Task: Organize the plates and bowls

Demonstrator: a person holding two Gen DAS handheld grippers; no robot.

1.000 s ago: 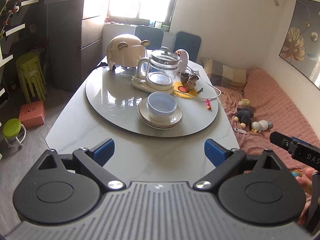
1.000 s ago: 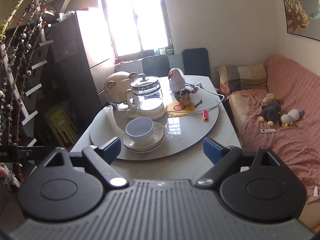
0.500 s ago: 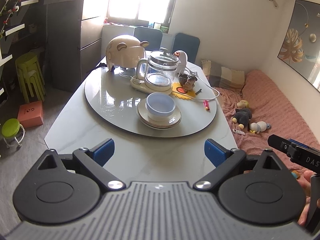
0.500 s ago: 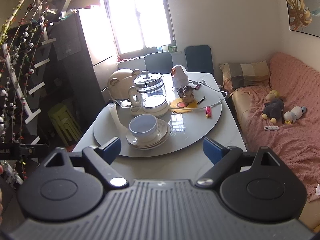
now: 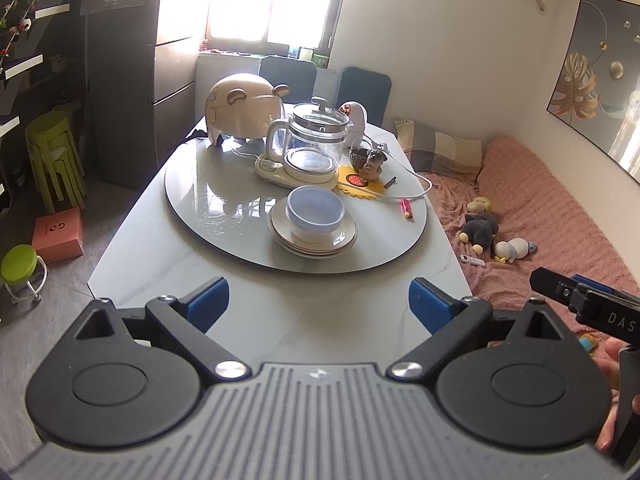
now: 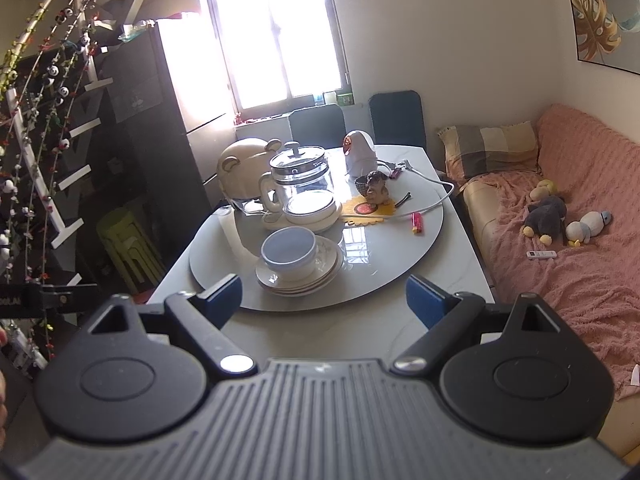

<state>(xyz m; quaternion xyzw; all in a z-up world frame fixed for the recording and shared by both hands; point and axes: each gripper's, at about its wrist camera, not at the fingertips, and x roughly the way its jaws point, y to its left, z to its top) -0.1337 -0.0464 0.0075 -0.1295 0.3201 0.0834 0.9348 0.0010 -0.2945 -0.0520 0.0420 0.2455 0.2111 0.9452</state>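
A pale blue bowl point(image 5: 315, 213) sits on a stack of cream plates point(image 5: 344, 239) near the front of the round turntable point(image 5: 224, 216). The bowl point(image 6: 289, 249) and plates point(image 6: 324, 268) also show in the right wrist view. My left gripper point(image 5: 319, 308) is open and empty, held above the table's near edge, well short of the stack. My right gripper point(image 6: 323, 298) is open and empty, also back from the stack. The right gripper's body shows at the right edge of the left wrist view point(image 5: 592, 308).
On the turntable stand a glass kettle on its base point(image 5: 310, 148), a cream bear-shaped appliance point(image 5: 244, 110), a small figurine point(image 5: 370, 160), a cable and a lighter point(image 5: 407, 209). A pink sofa point(image 5: 540, 208) with toys lies right; green stools point(image 5: 52, 160) left.
Both grippers have drawn back and risen slightly, so the table looks a little farther away. The bowl and plates have not moved. Both stay open.
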